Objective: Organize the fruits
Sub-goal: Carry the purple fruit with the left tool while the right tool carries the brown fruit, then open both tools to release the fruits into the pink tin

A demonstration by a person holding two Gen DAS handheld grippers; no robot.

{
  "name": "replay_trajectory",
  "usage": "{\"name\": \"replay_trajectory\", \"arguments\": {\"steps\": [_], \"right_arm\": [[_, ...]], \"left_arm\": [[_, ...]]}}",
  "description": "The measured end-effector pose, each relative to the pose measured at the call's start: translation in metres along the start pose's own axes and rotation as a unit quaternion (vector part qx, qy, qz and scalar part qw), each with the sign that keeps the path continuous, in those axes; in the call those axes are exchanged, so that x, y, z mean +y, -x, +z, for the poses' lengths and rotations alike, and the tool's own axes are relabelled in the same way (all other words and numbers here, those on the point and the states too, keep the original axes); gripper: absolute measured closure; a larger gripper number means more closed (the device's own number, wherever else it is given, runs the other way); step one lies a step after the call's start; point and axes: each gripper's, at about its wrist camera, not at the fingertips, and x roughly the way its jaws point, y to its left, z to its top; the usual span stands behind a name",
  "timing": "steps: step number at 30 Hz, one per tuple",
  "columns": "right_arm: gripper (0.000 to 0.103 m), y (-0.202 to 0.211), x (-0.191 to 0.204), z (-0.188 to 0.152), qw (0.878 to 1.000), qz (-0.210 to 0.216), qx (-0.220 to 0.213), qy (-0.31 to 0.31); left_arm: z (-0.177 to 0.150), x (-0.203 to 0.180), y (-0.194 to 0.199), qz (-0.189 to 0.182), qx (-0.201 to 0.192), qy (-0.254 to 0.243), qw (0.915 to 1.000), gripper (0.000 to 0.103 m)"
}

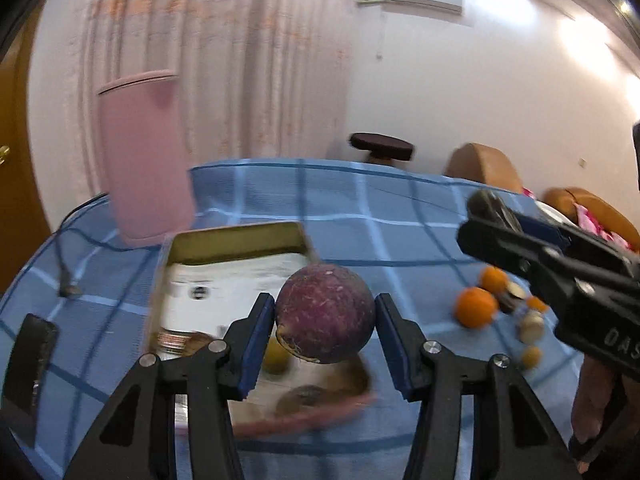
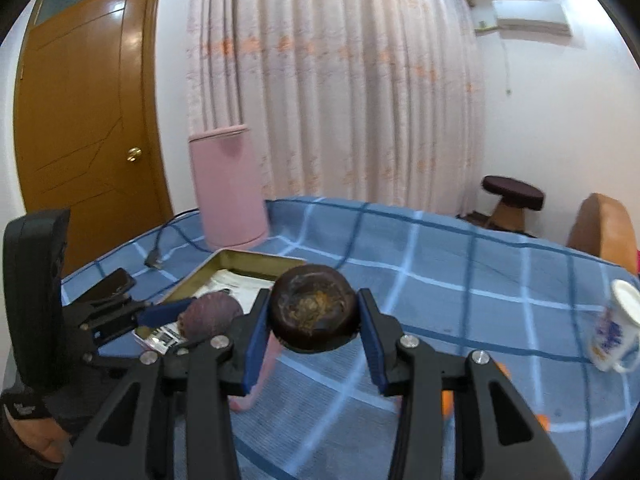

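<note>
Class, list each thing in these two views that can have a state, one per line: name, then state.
left gripper: shut on the purple fruit, lifted
right gripper: shut on the dark brown fruit, lifted
tray: open, paper-lined
mug: tilted
oranges: loose on the tablecloth
door: closed

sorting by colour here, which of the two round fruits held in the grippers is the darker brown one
The fruit in the right gripper: dark brown, almost black. The fruit in the left gripper is reddish purple.

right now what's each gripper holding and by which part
Left gripper clamps a purple fruit by its two sides. Right gripper clamps a dark brown fruit the same way, by its sides.
</note>
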Motion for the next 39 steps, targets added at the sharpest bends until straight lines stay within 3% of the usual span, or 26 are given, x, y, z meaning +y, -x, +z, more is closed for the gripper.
{"name": "replay_trajectory", "arguments": {"steps": [8,20,24,26,28,29,39], "right_arm": [[0.058,-0.06,0.019,0.001,0.999,0.026,0.044,-0.003],[0.057,-0.102,0.036,-0.016,0.994,0.055,0.096,0.006],[0.038,-0.095,0.036,-0.015,0.994,0.062,0.087,0.0],[0.029,-0.085,0.034,-0.016,0.995,0.062,0.079,0.0],[0.027,-0.071,0.032,-0.018,0.996,0.047,0.071,0.009],[0.027,-0.066,0.031,-0.019,0.997,0.039,0.07,0.012],[0.025,0.034,-0.029,-0.068,0.991,-0.116,0.065,0.002]], "left_arm": [[0.004,0.051,-0.02,0.039,0.017,0.035,0.9985,0.05],[-0.007,0.072,-0.027,0.054,0.035,0.044,0.9969,0.05],[-0.007,0.074,-0.024,0.052,0.035,0.05,0.9968,0.048],[-0.005,0.069,-0.016,0.057,0.023,0.041,0.9973,0.042],[-0.002,0.064,-0.007,0.055,0.008,0.035,0.9978,0.03],[0.0,0.058,-0.001,0.054,-0.002,0.032,0.9981,0.029],[-0.004,-0.021,0.007,-0.014,-0.004,-0.032,0.9994,0.029]]}}
